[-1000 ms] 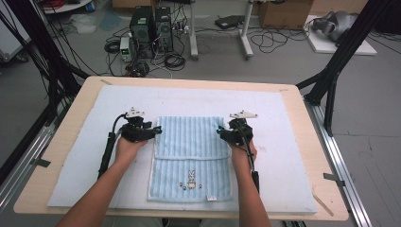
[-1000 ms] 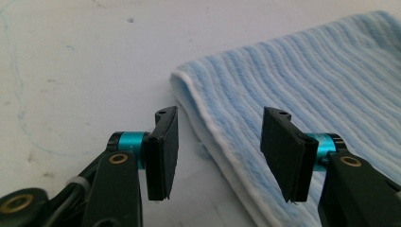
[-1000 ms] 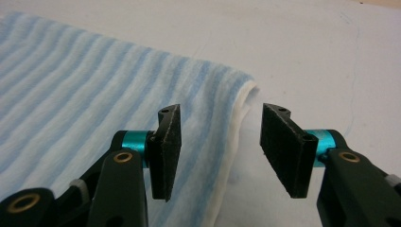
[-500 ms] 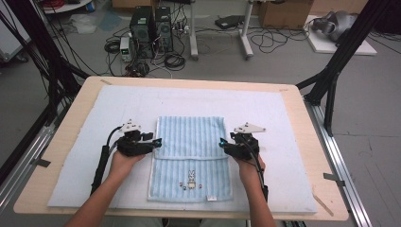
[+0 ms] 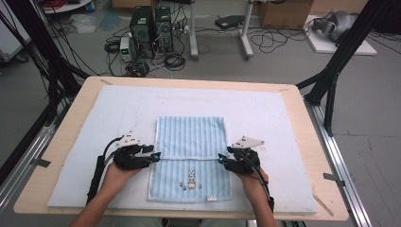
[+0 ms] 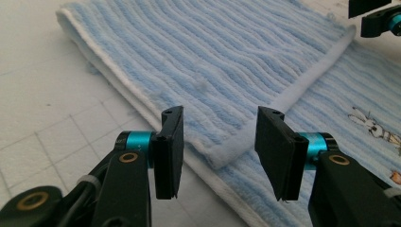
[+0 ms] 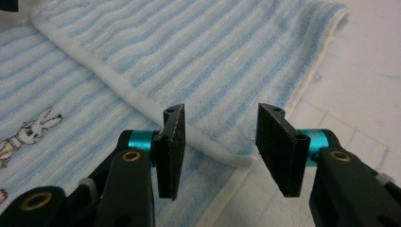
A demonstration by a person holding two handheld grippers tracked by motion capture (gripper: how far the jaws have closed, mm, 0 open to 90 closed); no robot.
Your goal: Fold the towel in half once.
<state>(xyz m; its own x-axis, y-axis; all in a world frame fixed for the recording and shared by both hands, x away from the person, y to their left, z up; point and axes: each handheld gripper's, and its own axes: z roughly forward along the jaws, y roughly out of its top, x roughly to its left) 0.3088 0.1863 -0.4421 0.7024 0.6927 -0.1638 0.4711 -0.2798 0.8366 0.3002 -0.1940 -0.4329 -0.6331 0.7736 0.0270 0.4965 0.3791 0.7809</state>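
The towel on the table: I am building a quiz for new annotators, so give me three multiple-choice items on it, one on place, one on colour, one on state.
1. Where does the left gripper sit?
A. at the towel's left edge
B. at the table's far edge
C. on the rabbit print

2. What colour are the towel's stripes?
A. red
B. blue and white
C. green

3. How does the towel lie?
A. rolled up
B. crumpled
C. folded over itself

A: its tips meet the fold there.
B: pale blue and white ribs.
C: the upper layer's hem crosses the lower layer.

Blue striped towel [image 5: 191,142], partly folded
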